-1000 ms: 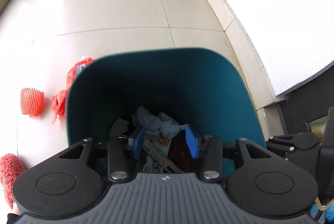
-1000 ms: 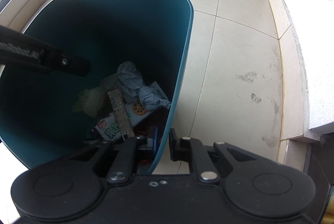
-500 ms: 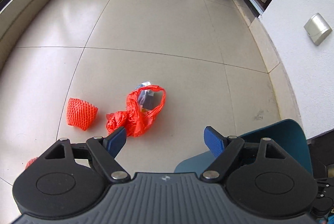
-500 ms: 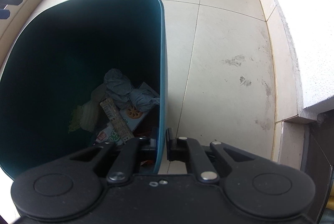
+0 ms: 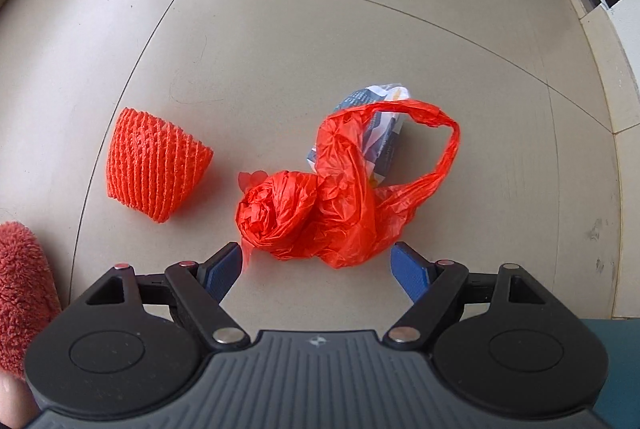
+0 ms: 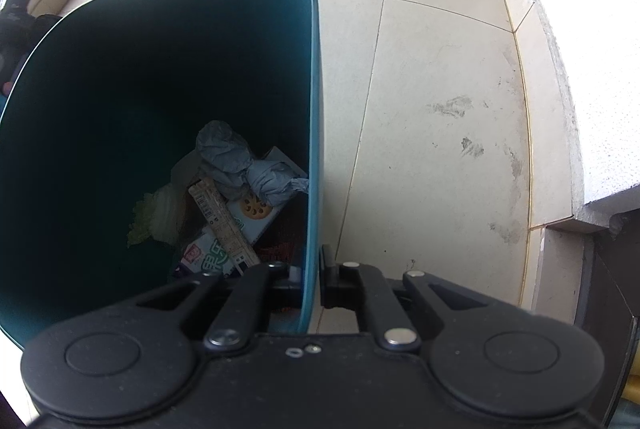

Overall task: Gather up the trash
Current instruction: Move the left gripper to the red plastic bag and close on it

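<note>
Print on the box (image 6: 224, 253) in the bin (image 6: 314, 109) is too blurred to read.

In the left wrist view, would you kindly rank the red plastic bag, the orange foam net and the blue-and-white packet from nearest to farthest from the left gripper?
1. Red plastic bag: just ahead of the open left gripper.
2. Orange foam net: ahead, off to the left.
3. Blue-and-white packet: behind the bag, partly covered by it.
</note>
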Demonstrator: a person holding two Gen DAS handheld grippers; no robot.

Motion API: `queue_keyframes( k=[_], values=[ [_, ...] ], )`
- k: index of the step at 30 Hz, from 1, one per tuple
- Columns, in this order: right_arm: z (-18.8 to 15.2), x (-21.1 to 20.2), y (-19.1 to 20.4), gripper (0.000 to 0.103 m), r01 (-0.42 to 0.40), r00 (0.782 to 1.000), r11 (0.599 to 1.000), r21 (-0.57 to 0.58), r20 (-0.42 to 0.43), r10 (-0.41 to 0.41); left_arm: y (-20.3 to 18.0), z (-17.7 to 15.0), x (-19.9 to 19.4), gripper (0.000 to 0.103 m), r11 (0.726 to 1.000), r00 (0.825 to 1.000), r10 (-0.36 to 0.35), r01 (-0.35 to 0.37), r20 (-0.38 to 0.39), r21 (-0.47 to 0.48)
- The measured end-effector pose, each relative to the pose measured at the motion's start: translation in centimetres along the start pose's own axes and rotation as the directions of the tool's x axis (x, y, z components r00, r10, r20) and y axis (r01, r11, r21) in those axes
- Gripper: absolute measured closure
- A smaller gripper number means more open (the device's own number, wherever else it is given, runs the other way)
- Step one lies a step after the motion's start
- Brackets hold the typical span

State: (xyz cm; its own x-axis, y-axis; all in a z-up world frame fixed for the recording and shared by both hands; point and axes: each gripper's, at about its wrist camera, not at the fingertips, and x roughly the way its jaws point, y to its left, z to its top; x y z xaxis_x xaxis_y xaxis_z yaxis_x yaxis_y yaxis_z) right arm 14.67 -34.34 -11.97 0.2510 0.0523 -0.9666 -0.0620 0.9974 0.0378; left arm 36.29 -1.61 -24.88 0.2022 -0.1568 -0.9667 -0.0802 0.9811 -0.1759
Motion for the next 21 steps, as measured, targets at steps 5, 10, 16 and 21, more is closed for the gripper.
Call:
queue_keyframes(
  k=[5,10,16,21],
  values=[
    [0.1,1.0,-0.4,0.097,-0.015,0.999,1.000,0.006,-0.036,0.015,0.7,1.2,5.3,0.022,0.997,0.995,0.075,-0.074,-0.058,0.022],
    [0.0,1.2,-0.4,0.097,-0.017,0.999,1.000,0.003,-0.046,0.017,1.6,1.3,8.2,0.022,0.997,0.994,0.073,-0.075,-0.080,-0.027],
    [0.0,1.4,-0.7,0.097,-0.023,0.999,1.000,0.015,-0.049,0.023,0.9,0.0,7.8,0.055,0.992,0.990,0.127,-0.128,-0.053,-0.018],
    [-0.1,1.4,-0.9,0.097,-0.022,0.999,0.999,0.029,-0.041,0.023,0.5,-1.4,5.4,0.057,0.987,0.987,0.160,-0.160,-0.017,-0.003]
  ],
)
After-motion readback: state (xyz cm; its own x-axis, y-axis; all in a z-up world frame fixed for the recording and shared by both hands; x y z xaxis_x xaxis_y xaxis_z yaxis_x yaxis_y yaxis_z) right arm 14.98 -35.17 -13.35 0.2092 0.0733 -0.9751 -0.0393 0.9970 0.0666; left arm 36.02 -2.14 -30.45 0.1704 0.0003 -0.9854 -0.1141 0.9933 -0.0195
